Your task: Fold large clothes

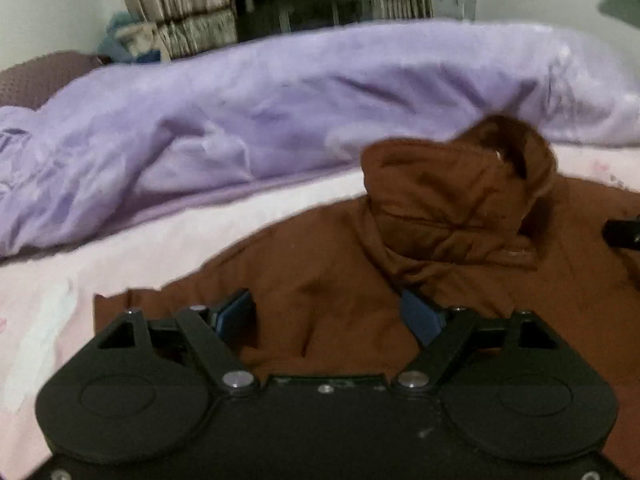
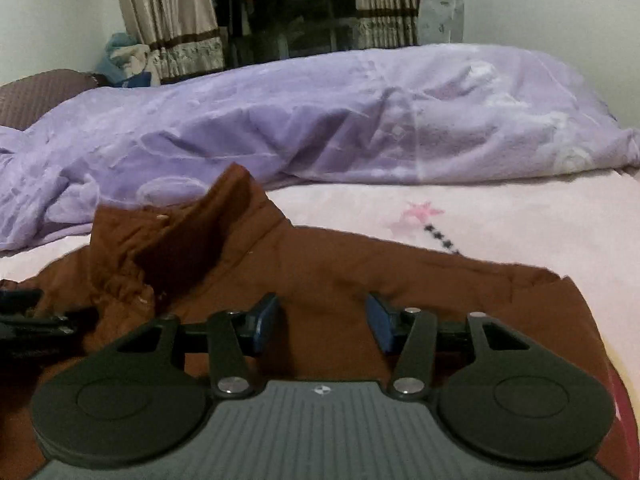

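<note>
Lying on the pink bed sheet [image 2: 500,216] is a big brown jacket [image 1: 328,280], with a purple blanket [image 2: 320,120] heaped behind it.

Its hood [image 1: 460,188] sticks up. Both the left gripper [image 1: 328,312] and the right gripper [image 2: 322,320] hang over the brown cloth, blue fingers [image 2: 264,320] spread apart, pinching nothing.

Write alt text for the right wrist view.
The right hand-held gripper, open with nothing clamped, hovers over a brown jacket spread on a pink bedsheet. A rumpled lilac duvet lies behind it, with curtains beyond.
</note>
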Action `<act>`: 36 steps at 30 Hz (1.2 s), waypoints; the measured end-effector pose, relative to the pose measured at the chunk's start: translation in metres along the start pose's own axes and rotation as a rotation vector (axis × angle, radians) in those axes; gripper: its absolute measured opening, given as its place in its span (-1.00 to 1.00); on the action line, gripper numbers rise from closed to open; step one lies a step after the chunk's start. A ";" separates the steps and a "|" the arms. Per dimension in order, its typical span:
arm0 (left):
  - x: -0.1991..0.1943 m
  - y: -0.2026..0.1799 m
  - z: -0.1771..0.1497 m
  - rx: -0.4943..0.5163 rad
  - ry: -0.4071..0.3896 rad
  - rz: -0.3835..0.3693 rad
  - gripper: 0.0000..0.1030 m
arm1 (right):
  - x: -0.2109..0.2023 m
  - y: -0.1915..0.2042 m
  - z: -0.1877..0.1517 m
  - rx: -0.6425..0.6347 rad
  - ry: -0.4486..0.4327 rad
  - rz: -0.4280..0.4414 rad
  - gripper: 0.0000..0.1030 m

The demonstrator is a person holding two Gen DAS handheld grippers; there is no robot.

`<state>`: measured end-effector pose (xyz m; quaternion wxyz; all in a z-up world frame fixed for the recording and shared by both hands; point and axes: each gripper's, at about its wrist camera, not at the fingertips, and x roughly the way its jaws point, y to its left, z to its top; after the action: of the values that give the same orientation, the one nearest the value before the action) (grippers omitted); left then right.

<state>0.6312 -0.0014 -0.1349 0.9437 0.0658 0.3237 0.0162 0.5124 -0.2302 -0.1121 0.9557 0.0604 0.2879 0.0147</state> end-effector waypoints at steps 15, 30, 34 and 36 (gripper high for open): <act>0.003 0.035 -0.003 -0.106 0.044 0.004 0.66 | -0.002 -0.059 0.005 0.099 0.048 -0.138 -0.01; -0.144 0.084 -0.057 0.029 0.013 0.226 0.62 | -0.205 -0.083 -0.022 0.104 -0.098 -0.132 0.58; -0.217 0.109 -0.091 0.012 -0.037 0.256 0.61 | -0.267 -0.103 -0.054 0.091 -0.097 -0.135 0.64; -0.253 0.132 -0.114 -0.043 -0.032 0.205 0.61 | -0.296 -0.109 -0.073 0.061 -0.105 -0.168 0.65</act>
<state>0.3634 0.1234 -0.0523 0.9433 0.0785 0.2998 0.1188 0.2244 -0.3496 -0.0238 0.9650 0.0657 0.2420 -0.0773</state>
